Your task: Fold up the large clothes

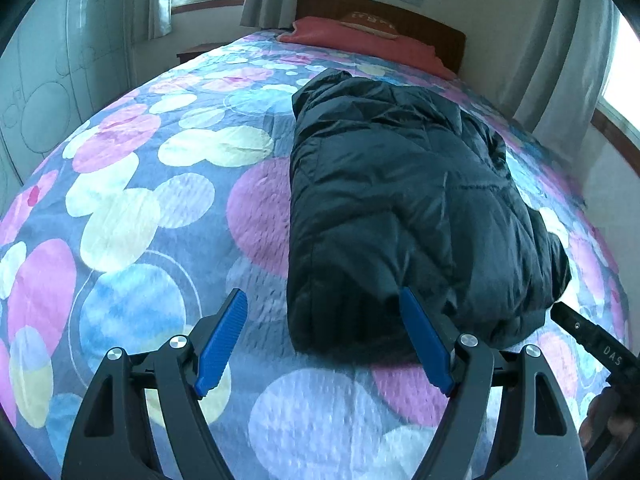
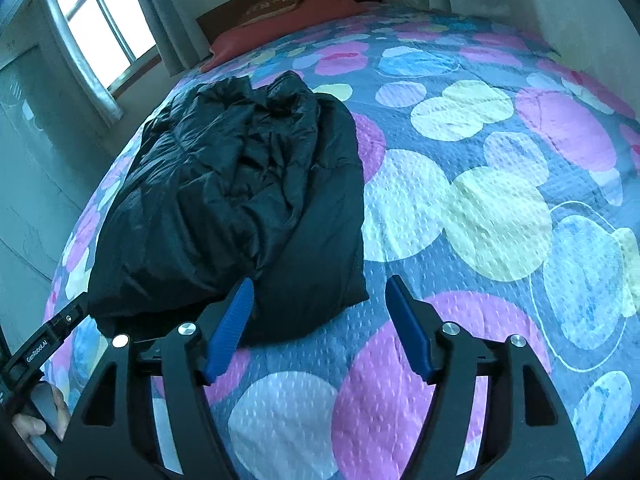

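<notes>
Beside jacket (image 1: 404,208) hem, bare quilt (image 1: 132,208)

— Any lettering you can read here?

— Two bits. In the right wrist view, white letters reading "GenRobot.AI" run along the black body of the left gripper (image 2: 38,354) at the lower left edge.

— And from the other camera?

— The right gripper (image 1: 600,344) shows at the lower right with white letters "DAS" on its black body; more may follow, cut off at the edge.

— The cushion (image 1: 370,22) by the headboard?

— It bears pale lettering, too blurred to read.
</notes>
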The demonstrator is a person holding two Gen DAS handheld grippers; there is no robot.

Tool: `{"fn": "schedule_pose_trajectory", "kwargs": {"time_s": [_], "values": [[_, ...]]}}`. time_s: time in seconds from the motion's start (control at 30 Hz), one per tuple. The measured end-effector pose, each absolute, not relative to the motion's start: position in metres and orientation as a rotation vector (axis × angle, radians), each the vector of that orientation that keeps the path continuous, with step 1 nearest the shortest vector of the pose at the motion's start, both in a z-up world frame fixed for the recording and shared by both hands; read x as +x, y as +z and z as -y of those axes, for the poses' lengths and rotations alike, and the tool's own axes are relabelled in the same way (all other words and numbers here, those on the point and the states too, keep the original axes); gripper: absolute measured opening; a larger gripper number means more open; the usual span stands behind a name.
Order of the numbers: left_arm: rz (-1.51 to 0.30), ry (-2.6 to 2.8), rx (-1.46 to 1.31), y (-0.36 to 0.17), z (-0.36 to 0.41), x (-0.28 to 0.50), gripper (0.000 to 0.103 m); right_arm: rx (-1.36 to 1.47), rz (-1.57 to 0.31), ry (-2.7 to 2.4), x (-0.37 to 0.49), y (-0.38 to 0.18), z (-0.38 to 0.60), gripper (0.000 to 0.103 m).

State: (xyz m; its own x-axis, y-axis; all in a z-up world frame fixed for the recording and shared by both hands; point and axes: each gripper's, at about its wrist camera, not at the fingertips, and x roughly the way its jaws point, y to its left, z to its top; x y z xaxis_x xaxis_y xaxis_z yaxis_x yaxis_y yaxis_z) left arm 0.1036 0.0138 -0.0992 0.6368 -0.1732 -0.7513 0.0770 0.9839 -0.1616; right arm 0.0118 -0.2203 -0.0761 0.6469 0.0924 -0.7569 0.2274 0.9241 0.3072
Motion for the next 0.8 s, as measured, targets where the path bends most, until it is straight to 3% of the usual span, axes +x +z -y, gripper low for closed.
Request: {"fn": "schedule_pose_trajectory", "kwargs": {"time_s": [0.27, 0.53, 0.8], "values": [[-0.857, -0.122, -0.065, -0.1, -0.007, 0.076, 0.078, 0.314, -0.862, -0.087, -0.001, -0.073, 0.203, 0.069], [-0.753, -0.065, -0.032, -0.065, -0.005, 0.054, 0.085, 0.194, -0.769, -0.092, -0.015, -0.037, 0.176, 0.084], [-0.665, -0.031, -0.028, -0.032, -0.006, 0.041, 0.086, 0.154, -0.676, -0.092, -0.028, 0.0, 0.167, 0.089]]}}
